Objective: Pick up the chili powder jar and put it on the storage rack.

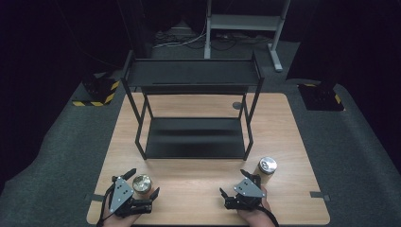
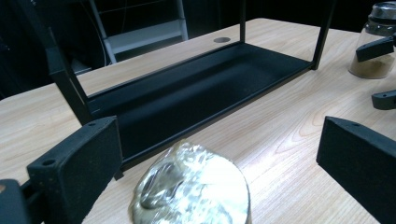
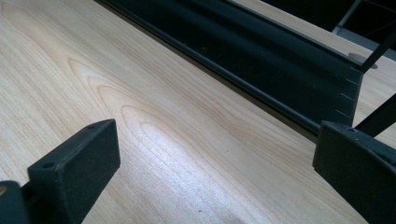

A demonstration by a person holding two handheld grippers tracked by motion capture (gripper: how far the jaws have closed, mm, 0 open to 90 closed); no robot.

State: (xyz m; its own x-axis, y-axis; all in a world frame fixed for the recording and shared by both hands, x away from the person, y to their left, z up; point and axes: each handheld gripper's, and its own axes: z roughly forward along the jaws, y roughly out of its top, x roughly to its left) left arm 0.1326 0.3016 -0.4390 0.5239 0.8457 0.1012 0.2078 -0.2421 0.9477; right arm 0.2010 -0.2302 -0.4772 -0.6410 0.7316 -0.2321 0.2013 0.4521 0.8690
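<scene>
Between the left gripper [image 1: 143, 185]'s spread fingers [image 2: 74, 161], bottom centre of its own view, sits a foil-topped jar [image 2: 191, 186], not yet gripped. Right gripper [image 1: 235, 184], lower right of high view, is also open w/ nothing in it; a second jar [image 1: 265, 170] stands just beside it, up-right. Black two-tier rack [image 1: 194, 137] fills mid-frame on the wood counter [image 1: 189, 182]. Likely step: grasp the left jar. Centre both pads on the sides below the lid, then close evenly to avoid tipping.
</scene>
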